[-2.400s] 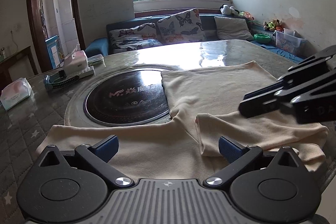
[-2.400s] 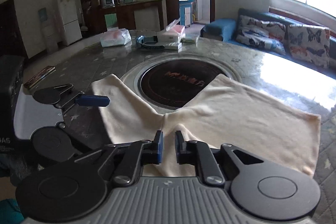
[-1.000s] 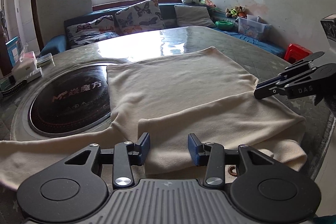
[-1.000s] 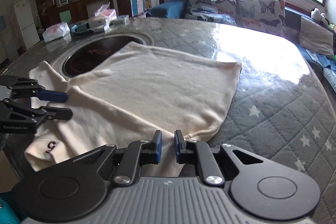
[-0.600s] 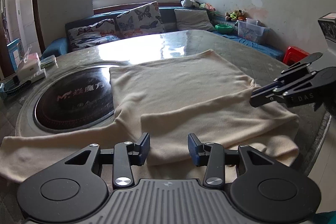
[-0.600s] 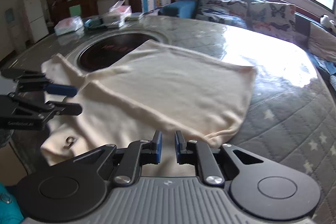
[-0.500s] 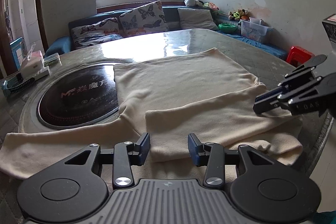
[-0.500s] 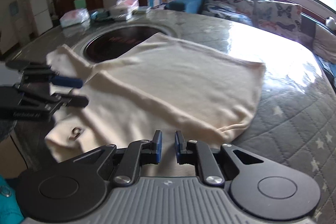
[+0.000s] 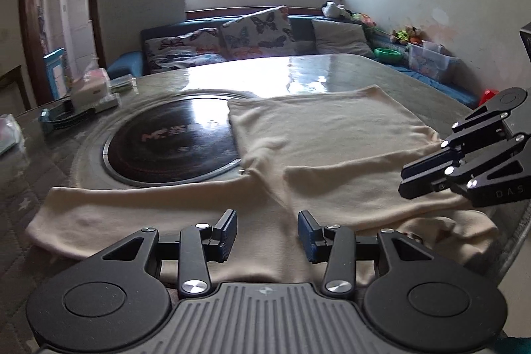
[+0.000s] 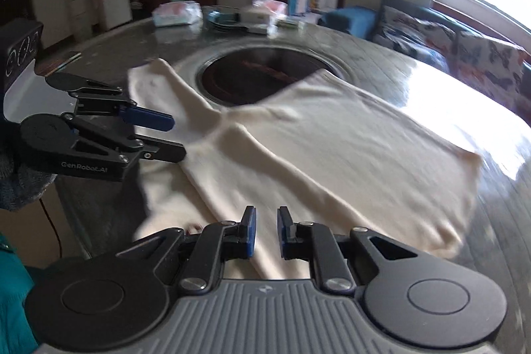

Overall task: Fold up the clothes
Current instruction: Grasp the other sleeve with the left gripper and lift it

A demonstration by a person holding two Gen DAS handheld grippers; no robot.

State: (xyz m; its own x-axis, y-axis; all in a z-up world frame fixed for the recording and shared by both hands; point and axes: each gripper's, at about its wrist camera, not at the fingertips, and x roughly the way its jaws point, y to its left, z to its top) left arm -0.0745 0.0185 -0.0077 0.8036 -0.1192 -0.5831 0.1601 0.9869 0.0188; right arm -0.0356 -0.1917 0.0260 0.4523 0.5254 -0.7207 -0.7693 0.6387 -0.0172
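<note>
A cream long-sleeved shirt [image 9: 332, 135] lies flat on the round table [image 9: 298, 72]. One sleeve [image 9: 348, 188] is folded across its body, and the other sleeve [image 9: 132, 208] stretches out to the left along the near edge. My left gripper [image 9: 267, 221] hovers open over the shirt's near part, with nothing between its fingers. It also shows at the left of the right wrist view [image 10: 176, 138]. My right gripper [image 10: 265, 218] is shut and empty above the shirt [image 10: 332, 148], near the folded sleeve's end [image 9: 403, 183].
A black round hot plate [image 9: 172, 141] is set into the table's middle, partly under the shirt. Tissue boxes and small items [image 9: 89, 88] stand at the far left. The table's edge [image 9: 517, 238] drops off near right. A sofa with cushions [image 9: 232, 35] lies behind.
Both grippers have shifted sideways along the near edge, and the right one has rolled and come closer to the left one. Neither gripper's jaws have changed. The shirt lies as before.
</note>
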